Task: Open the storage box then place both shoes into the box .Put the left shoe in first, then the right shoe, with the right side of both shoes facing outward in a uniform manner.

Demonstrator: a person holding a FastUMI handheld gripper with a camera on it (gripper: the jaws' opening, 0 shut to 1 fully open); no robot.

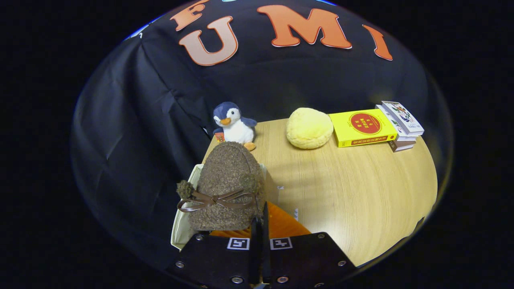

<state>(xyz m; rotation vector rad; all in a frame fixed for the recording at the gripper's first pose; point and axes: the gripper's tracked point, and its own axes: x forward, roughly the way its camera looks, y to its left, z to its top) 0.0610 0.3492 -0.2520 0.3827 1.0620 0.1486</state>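
A brown fuzzy shoe [227, 180] with a brown ribbon bow and two pompoms hangs toe-away just ahead of my fingers. My gripper [260, 224] is nearly closed, and its two dark fingers pinch the shoe's rear right edge. The shoe is over the white storage box [179, 230], which stands at the table's near left corner. The box's cream rim shows to the left of the shoe. An orange surface [286, 225] of the box shows under the fingers on the right. The box's inside is hidden by the shoe.
On the round wooden table [353, 192], a plush penguin [233, 122] stands beyond the shoe. A yellow round cushion [309, 127] lies to its right. A yellow book [363, 127] and a small stack of books [401, 124] sit at the far right.
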